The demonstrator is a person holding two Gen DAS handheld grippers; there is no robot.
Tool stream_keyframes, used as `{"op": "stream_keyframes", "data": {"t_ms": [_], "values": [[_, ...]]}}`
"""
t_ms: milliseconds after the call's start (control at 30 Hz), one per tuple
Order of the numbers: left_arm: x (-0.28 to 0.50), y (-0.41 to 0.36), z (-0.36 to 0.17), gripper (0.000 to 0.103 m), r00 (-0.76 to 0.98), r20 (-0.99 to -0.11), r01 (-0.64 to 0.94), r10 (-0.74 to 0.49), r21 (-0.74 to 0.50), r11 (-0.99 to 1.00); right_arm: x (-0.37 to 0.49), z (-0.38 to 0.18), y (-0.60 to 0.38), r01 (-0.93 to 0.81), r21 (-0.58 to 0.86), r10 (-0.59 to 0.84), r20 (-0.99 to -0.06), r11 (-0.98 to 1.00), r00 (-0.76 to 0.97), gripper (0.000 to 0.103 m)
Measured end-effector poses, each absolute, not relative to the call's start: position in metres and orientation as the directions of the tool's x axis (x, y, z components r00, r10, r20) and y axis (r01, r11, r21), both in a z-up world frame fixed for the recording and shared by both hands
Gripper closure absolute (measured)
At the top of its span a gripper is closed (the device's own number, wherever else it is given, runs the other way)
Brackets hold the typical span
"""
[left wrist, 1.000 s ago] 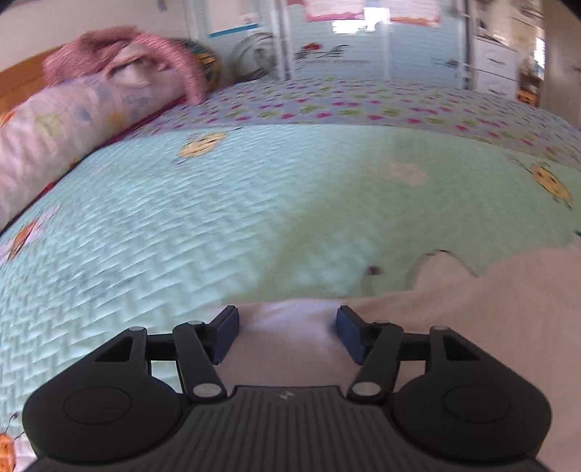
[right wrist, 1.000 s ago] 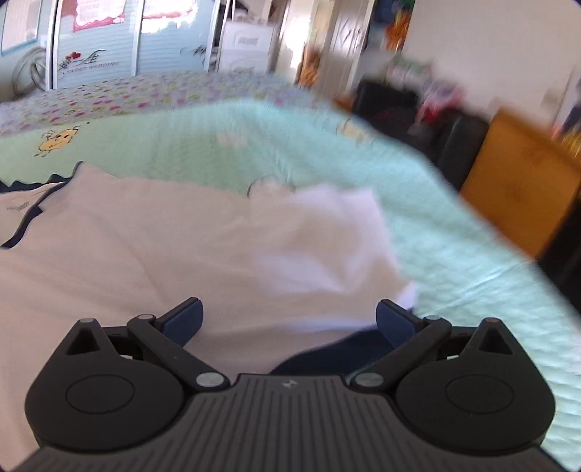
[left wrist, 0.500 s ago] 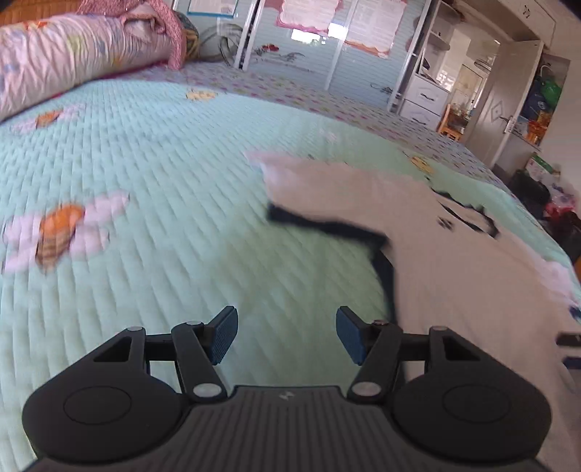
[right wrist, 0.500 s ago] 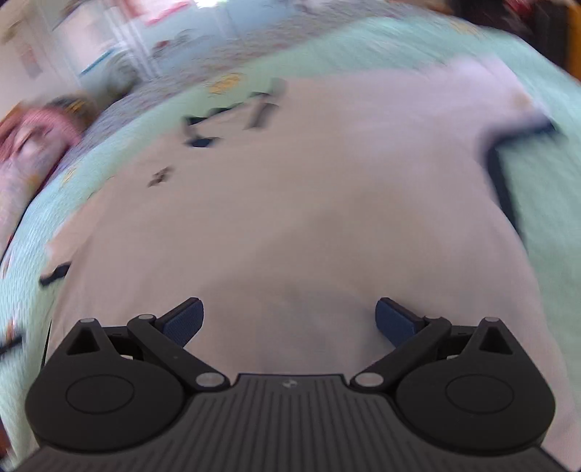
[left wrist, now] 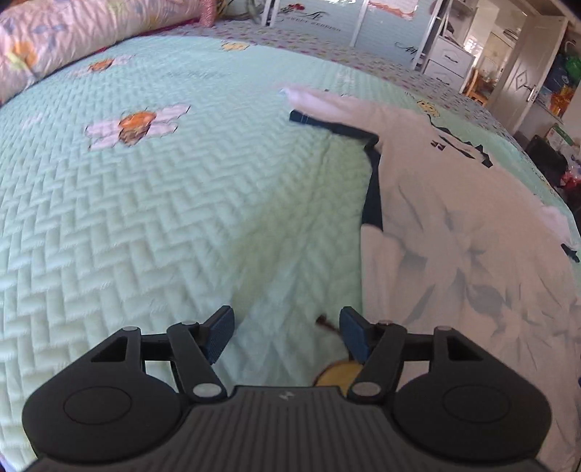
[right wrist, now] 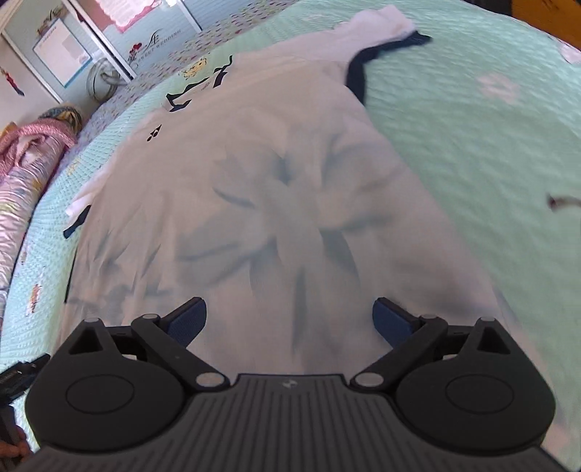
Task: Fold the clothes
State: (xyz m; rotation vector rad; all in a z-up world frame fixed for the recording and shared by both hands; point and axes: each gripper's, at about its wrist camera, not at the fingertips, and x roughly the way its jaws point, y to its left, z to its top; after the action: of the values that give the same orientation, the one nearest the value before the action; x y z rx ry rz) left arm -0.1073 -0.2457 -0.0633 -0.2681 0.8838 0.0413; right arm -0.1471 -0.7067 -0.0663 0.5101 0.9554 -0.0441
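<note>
On the green quilted bed (left wrist: 174, 225) the white T-shirt (right wrist: 276, 188) now lies spread flat and released — both grippers have pulled back. Left gripper (left wrist: 287, 336) is empty over bare quilt, jaws opening; right gripper (right wrist: 290, 319) is spread wide, empty — folding can begin.

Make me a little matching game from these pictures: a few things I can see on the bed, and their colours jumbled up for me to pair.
Things:
1. shirt
2. bedspread
3. sleeve trim
4. rolled quilt

Colours:
A. mint green
B. pink with patterns
C. white
D. dark navy

Pairs: 1-C, 2-A, 3-D, 4-B
</note>
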Motion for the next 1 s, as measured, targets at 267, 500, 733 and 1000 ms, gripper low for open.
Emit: {"op": "stream_keyframes", "data": {"t_ms": [267, 500, 733, 1000], "values": [[-0.132, -0.279, -0.042, 0.036, 0.673, -0.726, 0.002, -0.143, -0.191, 0.982, -0.195, -0.053, -0.695, 0.226, 0.424, 0.23, -0.782, 0.877, 0.579, 0.005], [-0.142, -0.364, -0.043, 0.03, 0.64, -0.687, 0.384, -0.343, -0.101, 0.918, -0.235, -0.057, -0.67, 0.157, 0.453, 0.267, -0.734, 0.878, 0.624, 0.005], [-0.133, -0.323, -0.074, 0.029, 0.595, -0.796, 0.261, -0.115, 0.055, 0.964, -0.277, -0.059, -0.676, 0.096, 0.486, 0.297, -0.665, 0.869, 0.685, 0.012], [-0.139, -0.252, -0.051, 0.023, 0.602, -0.798, -0.037, 0.024, 0.003, 0.999, -0.248, -0.042, -0.713, 0.169, 0.412, 0.148, -0.633, 0.895, 0.76, 0.038]]}}
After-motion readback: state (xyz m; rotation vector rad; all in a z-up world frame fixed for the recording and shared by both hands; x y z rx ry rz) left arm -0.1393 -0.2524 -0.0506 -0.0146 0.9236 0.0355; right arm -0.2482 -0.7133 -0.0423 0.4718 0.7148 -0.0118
